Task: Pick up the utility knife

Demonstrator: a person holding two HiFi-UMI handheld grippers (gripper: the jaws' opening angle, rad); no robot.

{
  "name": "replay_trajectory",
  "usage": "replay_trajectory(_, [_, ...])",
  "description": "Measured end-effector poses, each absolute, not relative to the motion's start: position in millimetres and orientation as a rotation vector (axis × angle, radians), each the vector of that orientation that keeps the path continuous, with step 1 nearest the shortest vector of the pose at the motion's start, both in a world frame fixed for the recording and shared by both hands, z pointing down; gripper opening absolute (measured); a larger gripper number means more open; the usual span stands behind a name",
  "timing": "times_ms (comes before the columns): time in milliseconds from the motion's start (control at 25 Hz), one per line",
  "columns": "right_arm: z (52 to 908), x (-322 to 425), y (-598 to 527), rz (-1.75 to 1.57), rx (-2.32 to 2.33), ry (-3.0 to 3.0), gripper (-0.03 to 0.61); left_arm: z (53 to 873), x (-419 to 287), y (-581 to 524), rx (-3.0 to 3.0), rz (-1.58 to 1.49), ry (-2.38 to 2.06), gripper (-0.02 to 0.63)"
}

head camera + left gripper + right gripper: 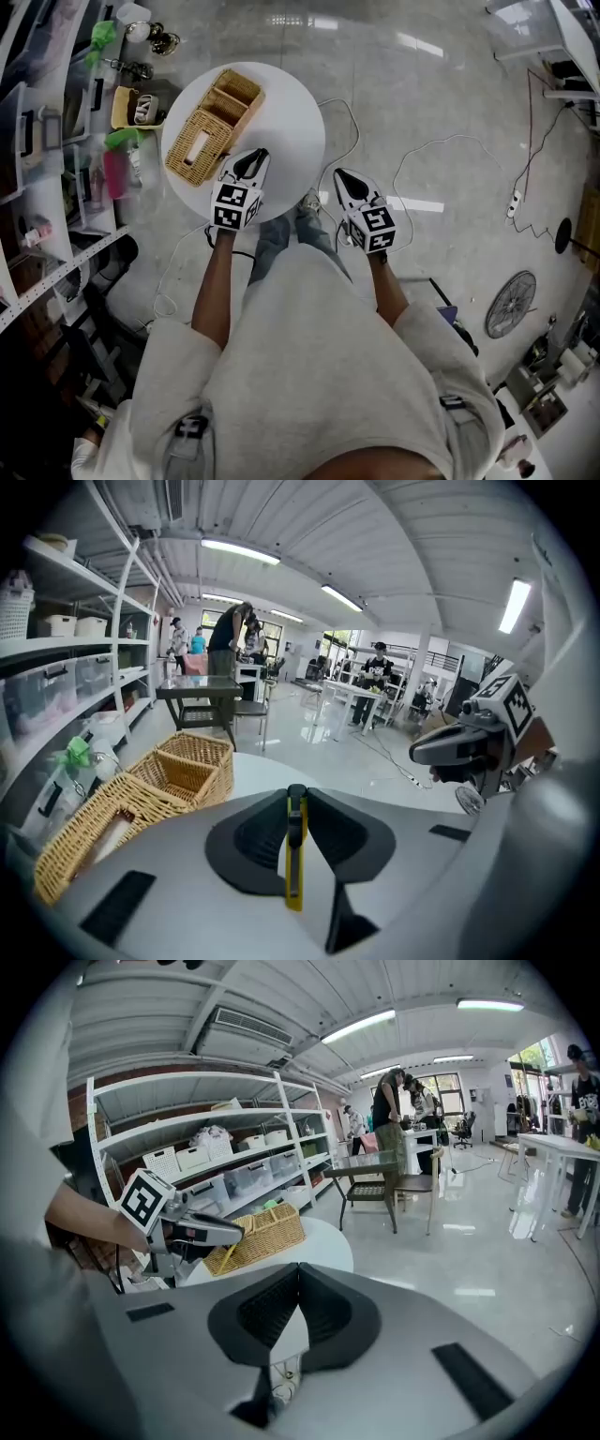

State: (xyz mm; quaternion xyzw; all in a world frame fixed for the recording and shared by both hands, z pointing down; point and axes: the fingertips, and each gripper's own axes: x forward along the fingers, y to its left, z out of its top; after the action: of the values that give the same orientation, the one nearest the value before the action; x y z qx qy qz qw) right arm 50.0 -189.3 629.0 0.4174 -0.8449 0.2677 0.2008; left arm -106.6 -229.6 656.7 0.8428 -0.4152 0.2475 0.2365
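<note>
**Knife clamped in left gripper, at the table's near edge**

Room: an open workshop with a glossy pale floor [422, 84]. White shelving [216, 1138] stacked with bins runs along one side, and cables [441, 150] trail over the floor. A round white table [295, 122] carries a wicker basket [211, 127] divided into compartments.

Left gripper [296, 797]: its jaws are closed on the utility knife [295, 855], which has a yellow body and a black slider. The knife stands on edge between the pads and runs back along the jaw line toward the camera. The gripper sits over the table's near edge, just beside the basket's near end. In the right gripper view a thin yellow strip slants down from it, probably the same knife, though it is too small to be sure.

Right gripper [298, 1271]: jaws together with nothing between them — it is off the table to the right, over the floor.

Markings: black-and-white square markers on each gripper's cube [234, 204].
</note>
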Motion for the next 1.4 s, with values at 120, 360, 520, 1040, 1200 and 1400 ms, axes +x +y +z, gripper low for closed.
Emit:
replay_trajectory(120, [614.1,47.3,-197.6,0.688,1.194,-2.386,0.031,635.8,-110.2,-231.7,2.346,0.638,-1.170,0.078])
replay_trajectory(360, [566.5,41.3,-221.9,0.563,1.259,-2.461,0.031,593.9,-112.3,-238.5,2.403,0.556,-1.229,0.078])
replay_trajectory(520, [540.3,43.4,-236.6,0.464,1.301,-2.500,0.031,567.3,-114.4,-244.0,2.435,0.507,-1.268,0.077])
replay_trajectory(1040, [472.3,55.3,-271.5,0.250,1.402,-2.590,0.031,487.9,-109.1,-279.4,2.577,0.387,-1.368,0.077])
replay_trajectory(1200, [459.8,55.9,-275.6,0.211,1.426,-2.601,0.031,470.6,-108.1,-286.7,2.617,0.360,-1.383,0.078])
replay_trajectory(1400, [450.0,52.2,-279.6,0.177,1.445,-2.607,0.031,457.7,-109.8,-292.3,2.648,0.348,-1.389,0.078])
